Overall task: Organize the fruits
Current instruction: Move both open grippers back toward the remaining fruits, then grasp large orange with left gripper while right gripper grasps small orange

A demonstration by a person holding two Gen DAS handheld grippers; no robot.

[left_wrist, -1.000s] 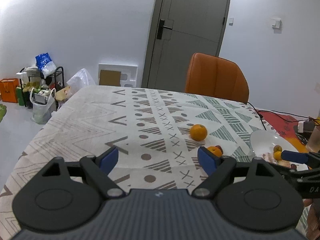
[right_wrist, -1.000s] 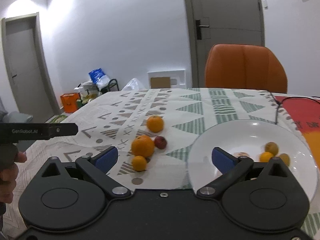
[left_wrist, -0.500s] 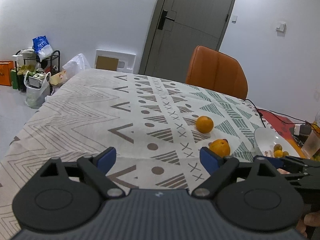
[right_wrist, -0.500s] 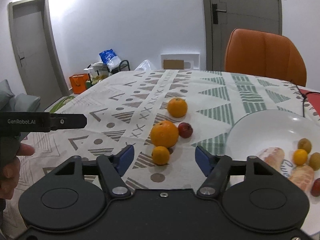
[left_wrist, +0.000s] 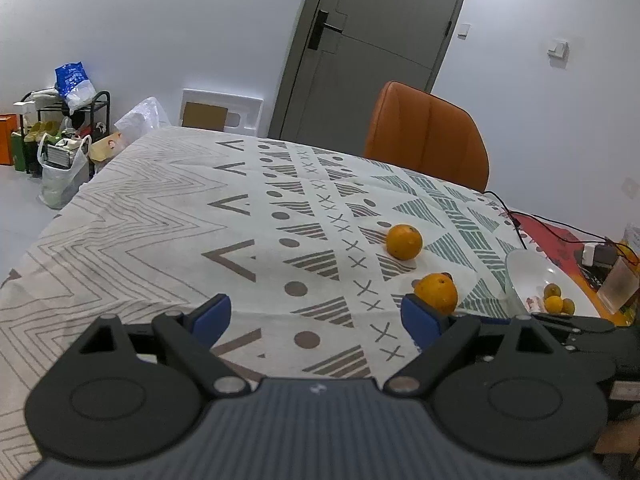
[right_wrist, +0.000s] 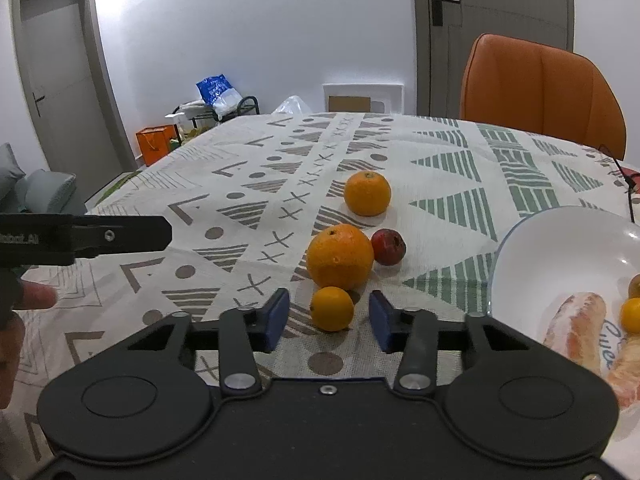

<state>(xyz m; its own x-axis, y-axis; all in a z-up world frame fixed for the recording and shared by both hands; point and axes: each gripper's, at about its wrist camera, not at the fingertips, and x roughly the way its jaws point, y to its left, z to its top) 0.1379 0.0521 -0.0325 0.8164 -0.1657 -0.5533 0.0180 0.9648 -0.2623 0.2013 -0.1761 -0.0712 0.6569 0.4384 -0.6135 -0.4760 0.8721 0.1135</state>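
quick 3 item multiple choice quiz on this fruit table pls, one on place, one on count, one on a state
1. Where is the small orange?
A. between the right gripper's fingers
B. in the white plate
C. on the chair

2. How many fruits lie on the tablecloth, off the plate?
A. two
B. four
C. six

3. The left gripper is:
A. clamped on an orange
B. open and empty
C. holding the plate

Answers: 1 A, it sits in the gap of the closing jaws, untouched; 2 B, three oranges plus a red fruit; 3 B, only cloth lies between its wide pads.

white lettering "robot_ai", its start cut off, runs along the black left gripper [right_wrist: 100,236] at nine o'clock; blue script on a wrapper [right_wrist: 608,348] in the plate [right_wrist: 560,240] is unreadable.
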